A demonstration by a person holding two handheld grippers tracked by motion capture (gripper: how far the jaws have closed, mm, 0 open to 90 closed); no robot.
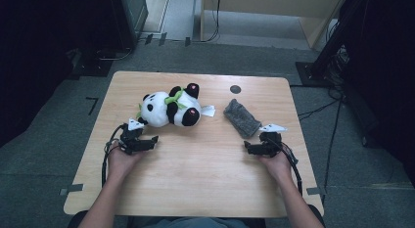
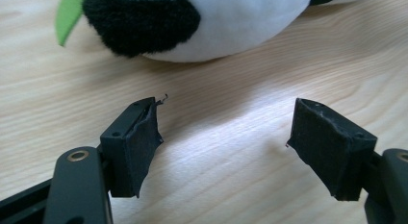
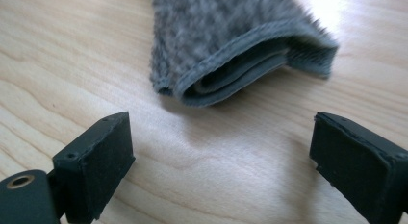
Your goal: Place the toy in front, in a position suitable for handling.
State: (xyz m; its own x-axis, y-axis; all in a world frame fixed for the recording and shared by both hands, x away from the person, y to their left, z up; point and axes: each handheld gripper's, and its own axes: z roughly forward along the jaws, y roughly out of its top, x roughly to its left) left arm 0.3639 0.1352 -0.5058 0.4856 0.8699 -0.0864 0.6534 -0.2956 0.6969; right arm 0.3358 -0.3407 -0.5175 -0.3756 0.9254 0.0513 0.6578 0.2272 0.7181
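Note:
A black-and-white panda plush (image 1: 171, 108) with a green scarf lies on its side at the back left of the wooden table (image 1: 195, 184). My left gripper (image 1: 151, 141) rests just in front of it, open, with bare wood between its pads. In the left gripper view the panda (image 2: 231, 27) lies a short way beyond the left gripper (image 2: 223, 137), apart from it. A folded grey fuzzy cloth (image 1: 241, 118) lies at the back right. My right gripper (image 1: 249, 148) sits near its front end, open and holding nothing. The cloth (image 3: 231, 36) lies ahead of the right gripper (image 3: 221, 152) without touching it.
A small dark round spot (image 1: 235, 89) marks the table near its far edge. A white tag (image 1: 208, 110) sticks out from the panda toward the cloth. Bare wood stretches between the two hands and toward the front edge. Grey floor and dark stands surround the table.

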